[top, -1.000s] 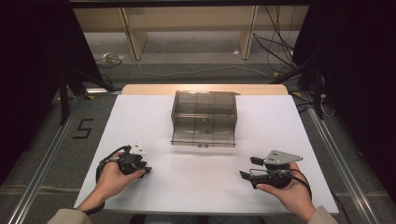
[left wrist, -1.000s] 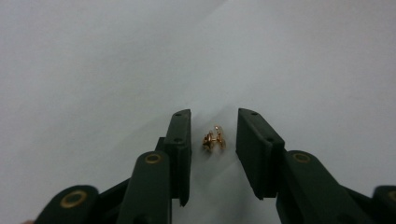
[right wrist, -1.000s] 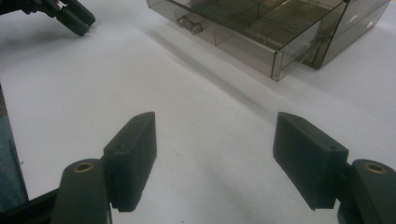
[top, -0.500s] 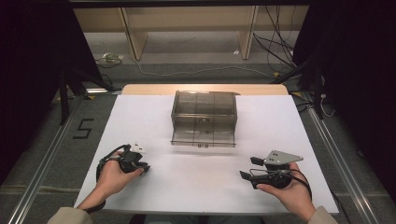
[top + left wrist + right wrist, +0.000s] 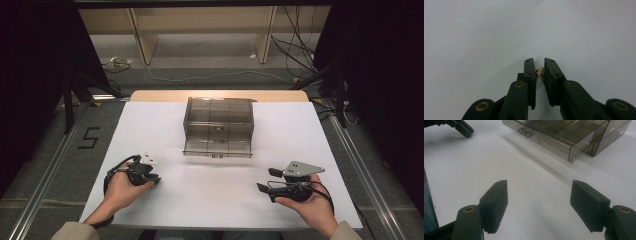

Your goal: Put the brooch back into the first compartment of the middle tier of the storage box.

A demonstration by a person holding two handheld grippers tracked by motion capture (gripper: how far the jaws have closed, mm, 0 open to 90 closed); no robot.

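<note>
White paper covers the table (image 5: 165, 125), with a strip of bare wood along its far edge and grey floor with cables beyond; on that sheet, the left gripper (image 5: 539, 65) clamps a tiny copper-coloured metal piece (image 5: 540, 73) between its two black jaws, which have just been closing and now stand nearly together with the piece pinched a little behind their tips; what the piece is exactly is too small to tell. From above, the left gripper (image 5: 150, 176) sits near the front left of the sheet, wrapped by the left hand (image 5: 122, 189), with the forearm coming in from the bottom edge. A smoky clear plastic drawer box (image 5: 218, 126) stands at the middle of the far half of the table, well apart from both grippers, its lower drawer pulled out toward the person; its divided compartments show in the right gripper view (image 5: 564, 135). Nothing lies between the grippers and the box. The right gripper (image 5: 266, 181) rests near the front right, held by the right hand (image 5: 307, 205), pointing left across the table; its jaws stand wide apart over bare paper with nothing between them (image 5: 539, 202).
</note>
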